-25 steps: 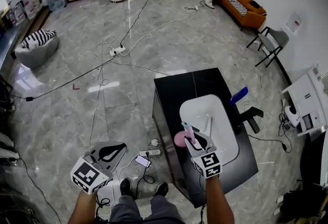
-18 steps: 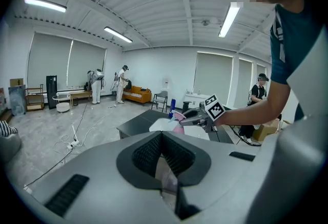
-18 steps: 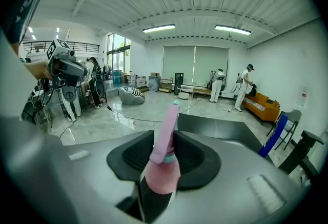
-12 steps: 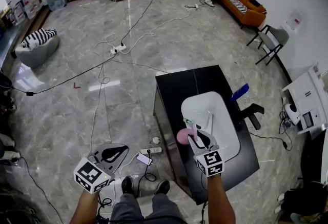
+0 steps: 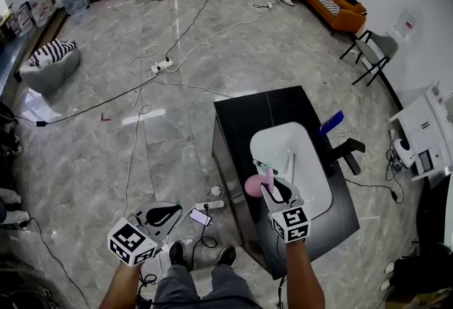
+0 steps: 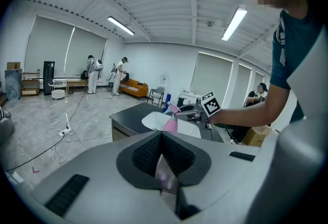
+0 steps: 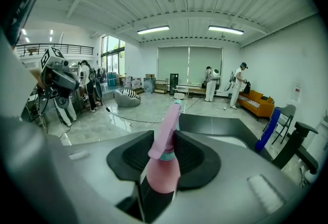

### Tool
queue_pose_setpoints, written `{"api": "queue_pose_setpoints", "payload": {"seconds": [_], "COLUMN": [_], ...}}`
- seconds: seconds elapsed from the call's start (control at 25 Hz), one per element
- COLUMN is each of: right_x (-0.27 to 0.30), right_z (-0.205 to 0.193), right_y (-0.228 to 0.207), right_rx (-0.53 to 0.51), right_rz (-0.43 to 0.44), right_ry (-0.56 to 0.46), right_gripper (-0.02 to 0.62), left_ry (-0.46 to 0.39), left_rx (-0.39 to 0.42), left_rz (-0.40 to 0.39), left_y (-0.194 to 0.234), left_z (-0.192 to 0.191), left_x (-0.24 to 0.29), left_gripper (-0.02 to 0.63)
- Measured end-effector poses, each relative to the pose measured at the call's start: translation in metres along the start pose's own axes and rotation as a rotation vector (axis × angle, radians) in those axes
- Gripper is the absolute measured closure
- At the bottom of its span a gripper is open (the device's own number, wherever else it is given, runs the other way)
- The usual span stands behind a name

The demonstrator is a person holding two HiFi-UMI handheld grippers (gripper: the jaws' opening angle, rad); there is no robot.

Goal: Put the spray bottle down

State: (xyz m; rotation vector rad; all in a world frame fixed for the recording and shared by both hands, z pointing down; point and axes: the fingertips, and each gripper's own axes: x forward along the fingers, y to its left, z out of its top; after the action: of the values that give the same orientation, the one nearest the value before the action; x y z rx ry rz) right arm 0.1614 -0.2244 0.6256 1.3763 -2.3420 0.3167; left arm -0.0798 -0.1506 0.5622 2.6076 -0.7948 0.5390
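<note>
Pink spray bottle sits clamped in the right gripper, above the near left part of the black table and just beside the near end of the white basin. From the head view I only get a pink blob with a thin head reaching away from me, so I cannot judge its tilt or its height there.

In the right gripper view I see the grip itself. The jaws are closed on the bottle low on its rounded body, and the teal collar and long pink sprayer head rise past them. The gripper itself looks along the table toward a blue object at its far right edge.

The left gripper view gives me the side-on look the other two lack. The bottle hangs roughly upright, wide body down and narrow head up. Its long axis is close to vertical and the nozzle faces away from the holding arm, toward the far end of the table. The base shows against the basin, but I cannot tell whether it touches anything.

The left gripper is held low over the grey floor, well apart from the table. In its own view the left gripper has its jaws pressed together with nothing between them.
</note>
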Motion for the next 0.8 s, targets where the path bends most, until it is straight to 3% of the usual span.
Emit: {"api": "queue_pose_setpoints", "payload": {"seconds": [0.4, 0.8], "right_x": [-0.003, 0.000], "right_z": [-0.003, -0.003], "right_y": [-0.002, -0.005], "right_rx": [0.047, 0.127], "right_rz": [-0.025, -0.049], "right_ry": [-0.012, -0.052], "right_gripper": [0.462, 0.462], "left_ry": [0.030, 0.105], "left_rx": [-0.025, -0.080], "left_rz": [-0.027, -0.063], "left_y": [-0.002, -0.006], "left_z": [-0.016, -0.057], "left_x": [0.003, 0.010], "left_gripper": [0.600, 0.600]}}
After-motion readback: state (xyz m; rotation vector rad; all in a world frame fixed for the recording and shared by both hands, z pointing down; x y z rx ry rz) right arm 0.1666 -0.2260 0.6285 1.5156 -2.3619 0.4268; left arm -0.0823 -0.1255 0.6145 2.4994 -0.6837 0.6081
